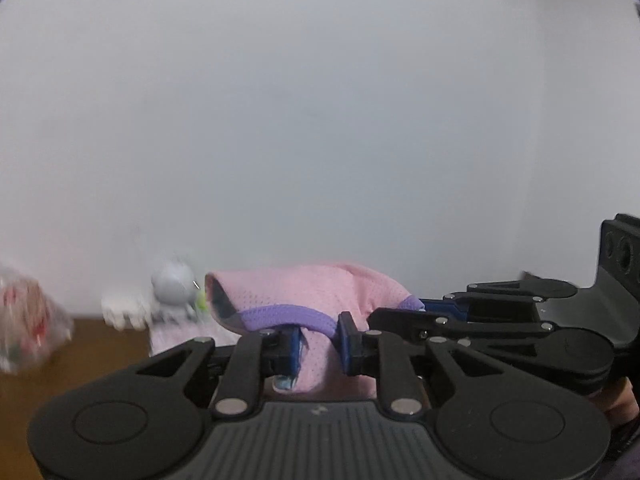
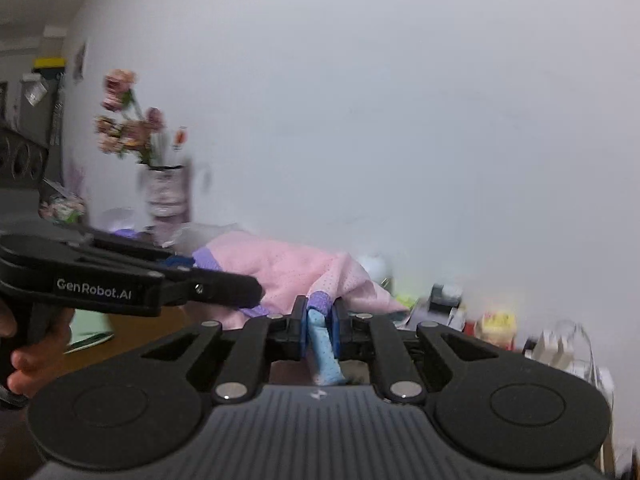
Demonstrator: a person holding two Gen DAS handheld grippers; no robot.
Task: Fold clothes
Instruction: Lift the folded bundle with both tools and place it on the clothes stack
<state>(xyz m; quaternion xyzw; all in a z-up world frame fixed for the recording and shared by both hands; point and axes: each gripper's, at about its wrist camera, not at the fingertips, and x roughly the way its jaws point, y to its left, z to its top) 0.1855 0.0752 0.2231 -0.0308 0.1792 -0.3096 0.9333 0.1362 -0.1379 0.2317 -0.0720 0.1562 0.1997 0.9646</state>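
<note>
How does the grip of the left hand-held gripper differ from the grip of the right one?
The left hand-held gripper pinches pink mesh and purple trim of the garment; the right hand-held gripper pinches purple trim with a light blue strip hanging below. The left one's jaws stand wider apart around bunched cloth; the right one's jaws sit close together. Both are shut on the same raised garment.

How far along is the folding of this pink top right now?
Done: both grippers have hold of the pink garment. In hand: the left gripper and right gripper pinch its purple trim, lifting it above the table. Left: no fold shows yet.
</note>
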